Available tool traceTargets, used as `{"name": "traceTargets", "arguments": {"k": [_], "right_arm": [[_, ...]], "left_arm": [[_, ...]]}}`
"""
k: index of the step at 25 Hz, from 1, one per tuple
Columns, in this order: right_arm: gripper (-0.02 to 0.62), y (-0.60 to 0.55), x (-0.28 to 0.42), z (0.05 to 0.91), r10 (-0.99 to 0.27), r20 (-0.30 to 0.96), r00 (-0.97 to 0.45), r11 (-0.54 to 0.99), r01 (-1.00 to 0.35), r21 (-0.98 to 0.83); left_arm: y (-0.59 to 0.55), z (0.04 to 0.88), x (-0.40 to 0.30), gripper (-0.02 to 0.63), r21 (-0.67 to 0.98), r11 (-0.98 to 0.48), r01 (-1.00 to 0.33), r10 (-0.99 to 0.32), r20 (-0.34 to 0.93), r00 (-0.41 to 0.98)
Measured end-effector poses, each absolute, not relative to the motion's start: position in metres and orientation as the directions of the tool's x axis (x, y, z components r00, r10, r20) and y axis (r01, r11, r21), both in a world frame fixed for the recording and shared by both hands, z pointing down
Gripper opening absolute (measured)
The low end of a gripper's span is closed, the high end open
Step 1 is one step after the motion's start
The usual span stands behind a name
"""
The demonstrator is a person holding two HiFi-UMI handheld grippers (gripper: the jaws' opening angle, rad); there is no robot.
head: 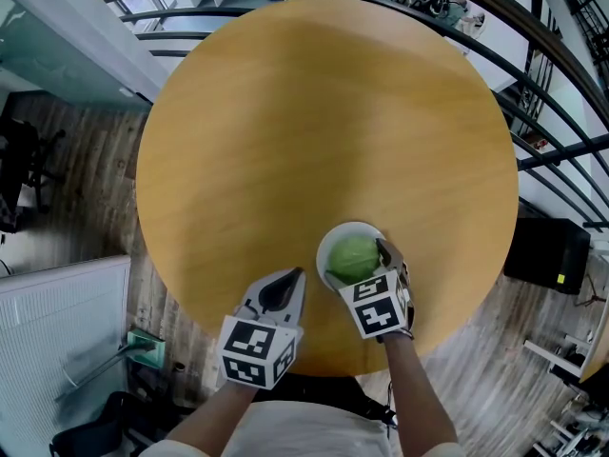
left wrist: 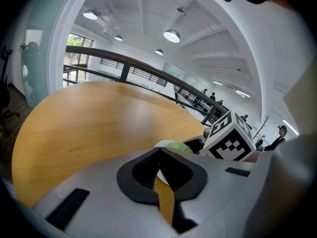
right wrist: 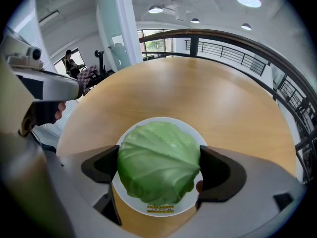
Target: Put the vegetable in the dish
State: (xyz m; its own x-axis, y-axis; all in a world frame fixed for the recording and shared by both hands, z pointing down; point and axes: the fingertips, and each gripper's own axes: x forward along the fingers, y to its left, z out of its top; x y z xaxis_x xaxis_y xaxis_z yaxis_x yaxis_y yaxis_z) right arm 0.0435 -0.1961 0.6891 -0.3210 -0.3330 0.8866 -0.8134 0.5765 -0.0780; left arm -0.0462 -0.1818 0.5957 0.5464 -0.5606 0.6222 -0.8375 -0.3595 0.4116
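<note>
A green cabbage [head: 354, 258] is inside the white dish [head: 330, 244] near the front edge of the round wooden table [head: 314, 112]. My right gripper [head: 357, 261] is shut on the cabbage [right wrist: 158, 160], with a jaw pressed against each side. The dish rim [right wrist: 199, 133] shows all round below it; I cannot tell whether the cabbage rests on the dish or hangs just above it. My left gripper [head: 295, 274] is just left of the dish, low over the table. It is shut [left wrist: 159, 150] with nothing in it. From there the cabbage [left wrist: 177, 146] peeks past its tips.
The table is bare apart from the dish. A dark railing [head: 533, 74] curves round its far and right sides. Wooden floor [head: 86, 188] lies to the left, and a white panel [head: 57, 331] stands at lower left. The table's near edge runs under both grippers.
</note>
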Motion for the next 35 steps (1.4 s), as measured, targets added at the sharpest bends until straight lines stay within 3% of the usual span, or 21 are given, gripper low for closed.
{"name": "traceTargets", "arguments": {"k": [13, 31, 34, 35], "right_arm": [[0.477, -0.191, 0.042, 0.653, -0.368, 0.857, -0.361, 0.549, -0.828, -0.114], [0.471, -0.124, 0.046, 0.51, -0.523, 0.692, -0.498, 0.513, -0.832, -0.21], [0.434, -0.11, 0.052, 0.487, -0.566, 0.657, -0.498, 0.484, -0.846, -0.224], [0.374, -0.105, 0.055, 0.48, -0.586, 0.648, -0.487, 0.472, -0.855, -0.216]], "left_arm": [[-0.181, 0.576, -0.046, 0.021, 0.393, -0.377, -0.839, -0.581, 0.605, 0.545], [-0.125, 0.496, -0.035, 0.021, 0.287, -0.506, -0.813, -0.602, 0.558, 0.571], [-0.112, 0.481, -0.032, 0.021, 0.292, -0.522, -0.802, -0.603, 0.538, 0.589], [-0.107, 0.477, -0.031, 0.021, 0.297, -0.526, -0.797, -0.6, 0.534, 0.596]]}}
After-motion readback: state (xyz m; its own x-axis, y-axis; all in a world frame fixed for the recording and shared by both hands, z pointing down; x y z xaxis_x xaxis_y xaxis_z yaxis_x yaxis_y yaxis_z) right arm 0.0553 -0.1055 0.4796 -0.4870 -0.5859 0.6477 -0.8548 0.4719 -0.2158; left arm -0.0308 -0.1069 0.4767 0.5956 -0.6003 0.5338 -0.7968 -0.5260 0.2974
